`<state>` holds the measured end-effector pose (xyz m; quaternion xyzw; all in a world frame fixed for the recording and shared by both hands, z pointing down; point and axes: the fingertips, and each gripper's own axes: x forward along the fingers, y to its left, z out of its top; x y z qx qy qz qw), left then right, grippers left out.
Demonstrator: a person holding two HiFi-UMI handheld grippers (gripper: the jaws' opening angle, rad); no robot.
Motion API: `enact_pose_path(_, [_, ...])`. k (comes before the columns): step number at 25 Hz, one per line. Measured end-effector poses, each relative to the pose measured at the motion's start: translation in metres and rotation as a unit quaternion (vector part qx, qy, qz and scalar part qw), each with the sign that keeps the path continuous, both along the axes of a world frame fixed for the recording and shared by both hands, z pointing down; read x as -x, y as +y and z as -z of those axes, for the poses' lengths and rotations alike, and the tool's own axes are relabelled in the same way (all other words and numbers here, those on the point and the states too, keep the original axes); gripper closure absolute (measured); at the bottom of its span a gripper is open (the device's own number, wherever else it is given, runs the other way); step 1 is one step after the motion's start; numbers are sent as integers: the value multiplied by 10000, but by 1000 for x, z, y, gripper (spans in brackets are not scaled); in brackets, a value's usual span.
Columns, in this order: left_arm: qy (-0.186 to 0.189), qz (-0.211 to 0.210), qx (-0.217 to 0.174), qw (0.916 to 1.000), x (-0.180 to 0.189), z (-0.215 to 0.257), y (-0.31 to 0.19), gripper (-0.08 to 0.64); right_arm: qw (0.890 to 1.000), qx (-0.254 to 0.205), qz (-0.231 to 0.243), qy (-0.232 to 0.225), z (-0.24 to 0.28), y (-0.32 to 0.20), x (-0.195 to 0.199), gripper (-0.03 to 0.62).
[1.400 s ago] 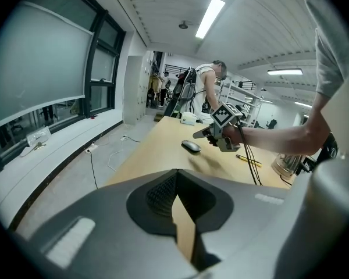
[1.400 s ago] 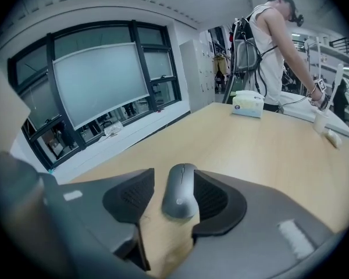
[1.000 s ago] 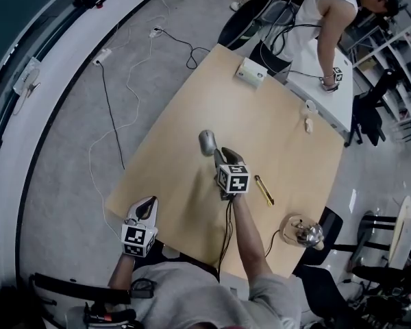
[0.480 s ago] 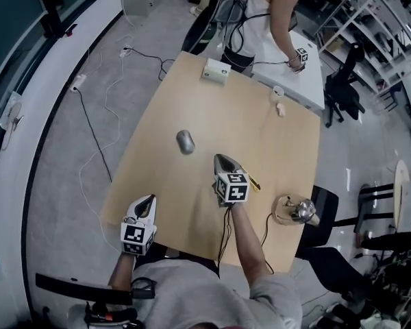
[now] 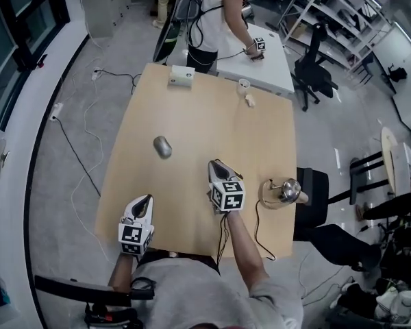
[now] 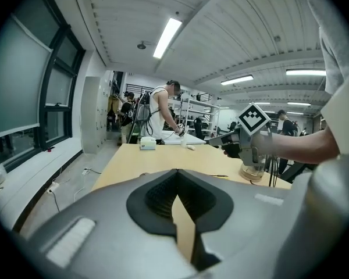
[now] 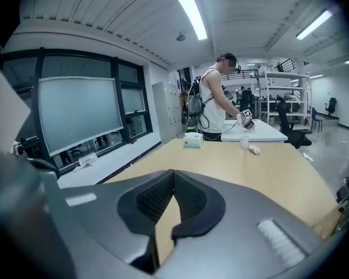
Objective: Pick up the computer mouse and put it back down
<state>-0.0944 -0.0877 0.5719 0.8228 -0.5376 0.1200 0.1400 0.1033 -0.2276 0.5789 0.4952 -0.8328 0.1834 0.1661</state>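
Observation:
The grey computer mouse (image 5: 162, 147) lies by itself on the wooden table (image 5: 198, 125), left of the middle. My right gripper (image 5: 216, 164) hovers over the near part of the table, to the right of the mouse and clear of it. Its jaws are shut with nothing between them (image 7: 173, 171). My left gripper (image 5: 145, 201) is at the near left edge of the table, also shut and empty (image 6: 177, 171). The right gripper (image 6: 221, 138) shows in the left gripper view. In the right gripper view the mouse does not show.
A white box (image 5: 181, 77) sits at the far edge, with a small cup (image 5: 244, 83) and a small white piece (image 5: 249, 101) at the far right. A glass object on a round base (image 5: 282, 192) stands at the near right edge. A person (image 5: 219, 5) works at the white table beyond.
My right gripper has drawn back from the mouse toward the near edge and risen, its jaws now closed. The mouse stays on the table. The left gripper has lifted slightly.

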Motion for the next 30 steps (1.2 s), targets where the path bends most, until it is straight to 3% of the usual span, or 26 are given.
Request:
enact_pose_path(13, [28,-944,-416,9947,-52,25,-16,540,9945,-497,-915,-115,30,56,-66,586])
enact_pose_path(30, [74,-1727,-782,9818,-100,59,-8,540,9771,-940,-1907,-59,66,142,-126,586])
